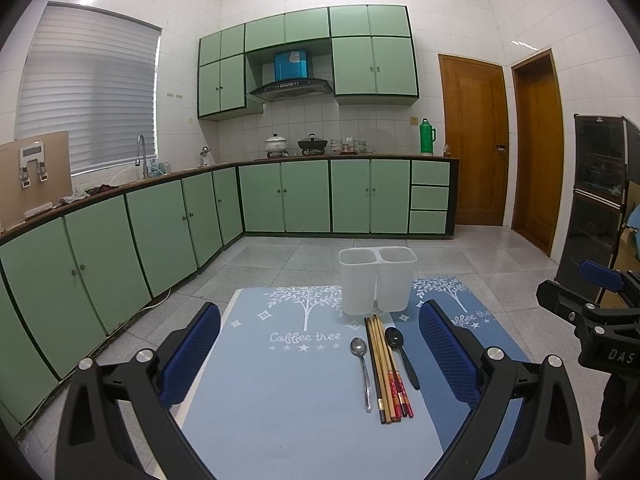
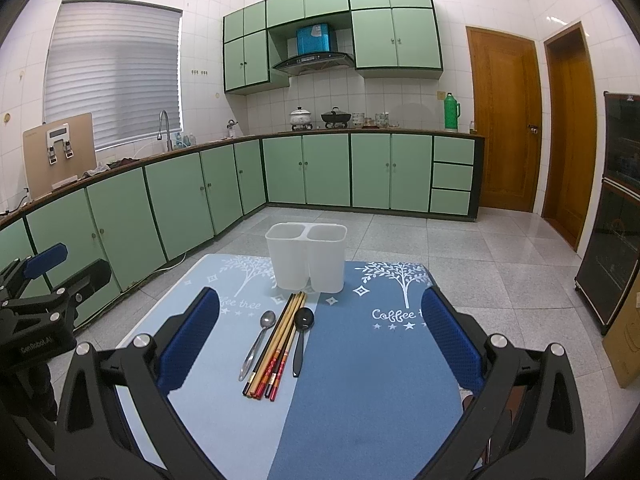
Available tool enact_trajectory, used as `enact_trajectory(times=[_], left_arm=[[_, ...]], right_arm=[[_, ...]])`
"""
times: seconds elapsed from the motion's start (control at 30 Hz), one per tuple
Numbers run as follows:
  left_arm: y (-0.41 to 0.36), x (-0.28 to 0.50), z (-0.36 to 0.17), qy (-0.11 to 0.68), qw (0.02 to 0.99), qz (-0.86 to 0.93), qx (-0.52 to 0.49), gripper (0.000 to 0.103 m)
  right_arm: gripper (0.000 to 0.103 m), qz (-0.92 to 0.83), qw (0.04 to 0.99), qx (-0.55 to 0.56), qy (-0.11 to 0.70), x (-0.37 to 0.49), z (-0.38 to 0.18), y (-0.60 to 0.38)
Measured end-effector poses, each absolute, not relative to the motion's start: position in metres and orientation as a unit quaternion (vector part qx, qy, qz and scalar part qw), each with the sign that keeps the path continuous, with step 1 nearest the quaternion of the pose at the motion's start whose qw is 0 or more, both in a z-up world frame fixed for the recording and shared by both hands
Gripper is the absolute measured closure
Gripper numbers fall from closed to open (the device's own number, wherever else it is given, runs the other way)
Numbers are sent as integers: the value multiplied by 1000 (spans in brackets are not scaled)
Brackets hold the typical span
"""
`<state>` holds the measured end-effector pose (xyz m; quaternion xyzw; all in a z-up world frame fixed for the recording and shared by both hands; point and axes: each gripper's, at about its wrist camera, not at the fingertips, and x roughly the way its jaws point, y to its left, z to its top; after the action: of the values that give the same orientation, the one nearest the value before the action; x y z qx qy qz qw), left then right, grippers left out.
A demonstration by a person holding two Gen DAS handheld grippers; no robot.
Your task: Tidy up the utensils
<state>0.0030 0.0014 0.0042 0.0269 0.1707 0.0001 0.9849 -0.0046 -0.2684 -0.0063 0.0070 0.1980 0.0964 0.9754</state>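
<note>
A white two-compartment utensil holder (image 1: 376, 280) (image 2: 307, 256) stands upright at the far edge of a blue mat (image 1: 280, 380) (image 2: 360, 380); both compartments look empty. In front of it lie a metal spoon (image 1: 362, 372) (image 2: 256, 342), several chopsticks (image 1: 386, 368) (image 2: 278, 342) and a black spoon (image 1: 400, 354) (image 2: 301, 336), side by side. My left gripper (image 1: 320, 356) is open and empty above the mat, short of the utensils. My right gripper (image 2: 320, 340) is open and empty, also short of them. The right gripper shows at the left wrist view's right edge (image 1: 592, 312); the left gripper shows at the right wrist view's left edge (image 2: 44, 292).
The mat covers a small table with tiled floor (image 2: 480, 248) around it. Green cabinets (image 1: 160, 232) (image 2: 200, 192) run along the left and back walls. A dark cabinet (image 2: 616, 248) and a cardboard box (image 2: 626, 336) stand at the right.
</note>
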Motion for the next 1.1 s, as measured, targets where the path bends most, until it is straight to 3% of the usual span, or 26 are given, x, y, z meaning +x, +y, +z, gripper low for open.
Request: enact_trajectory(times=[0.7,1.1], left_arm=[[1,7,1,177,984,0,26,6],[12,54,-21,214,977,8,19,6]], right_arm=[[5,91,973,13,210,10,-17,-269],[5,85,966,7,244,60,-44,-262]])
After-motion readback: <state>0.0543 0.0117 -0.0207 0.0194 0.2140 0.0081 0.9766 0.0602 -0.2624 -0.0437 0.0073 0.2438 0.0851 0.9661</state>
